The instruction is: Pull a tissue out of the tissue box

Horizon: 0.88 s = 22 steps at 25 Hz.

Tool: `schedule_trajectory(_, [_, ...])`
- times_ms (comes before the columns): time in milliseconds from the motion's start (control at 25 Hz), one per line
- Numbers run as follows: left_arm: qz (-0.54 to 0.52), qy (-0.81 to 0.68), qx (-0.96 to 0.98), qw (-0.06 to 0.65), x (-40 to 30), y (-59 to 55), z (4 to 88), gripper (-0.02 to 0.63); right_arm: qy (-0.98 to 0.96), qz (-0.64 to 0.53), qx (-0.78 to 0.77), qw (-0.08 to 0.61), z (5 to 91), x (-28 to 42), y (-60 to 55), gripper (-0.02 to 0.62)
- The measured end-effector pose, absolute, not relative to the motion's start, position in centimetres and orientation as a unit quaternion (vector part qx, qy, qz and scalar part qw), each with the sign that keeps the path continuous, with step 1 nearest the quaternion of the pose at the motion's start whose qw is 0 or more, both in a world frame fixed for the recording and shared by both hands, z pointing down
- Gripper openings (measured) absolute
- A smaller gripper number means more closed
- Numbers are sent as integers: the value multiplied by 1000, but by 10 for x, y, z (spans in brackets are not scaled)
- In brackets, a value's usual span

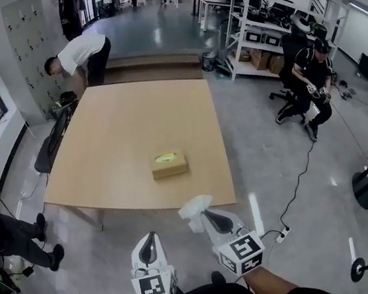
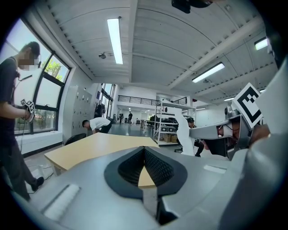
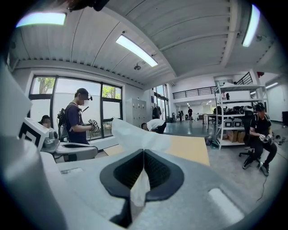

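Now: right tool [image 1: 207, 216] clamps tissue [image 1: 195, 208] | left tool [image 1: 149, 242] closed, empty | tissue box [image 1: 169, 165] well apart

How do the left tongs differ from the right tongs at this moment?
The right tongs are shut on a tissue; the left tongs are shut on nothing. In the head view the right tongs reach nearer the table than the left tongs. Both are shut and stop short of the table's edge.

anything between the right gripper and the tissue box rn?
Head view: only bare table and a strip of floor lie between the right gripper and the tissue box. The tissue is pinched in that gripper, clear of the box.
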<state>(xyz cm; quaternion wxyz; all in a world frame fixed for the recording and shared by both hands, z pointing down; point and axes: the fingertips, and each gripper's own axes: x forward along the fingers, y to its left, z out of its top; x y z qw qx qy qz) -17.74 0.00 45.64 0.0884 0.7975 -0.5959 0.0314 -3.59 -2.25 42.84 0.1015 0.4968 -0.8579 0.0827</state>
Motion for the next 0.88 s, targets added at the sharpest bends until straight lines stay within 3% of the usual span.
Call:
schedule_trajectory(480, [27,-600,794,93,-60,32,462,18,-868,106,472,112,456,66,31,-2])
schedule_trajectory(880, [54,-619,774,122,-33,49,499,18,-855,130,483,136,492,109,48,-5])
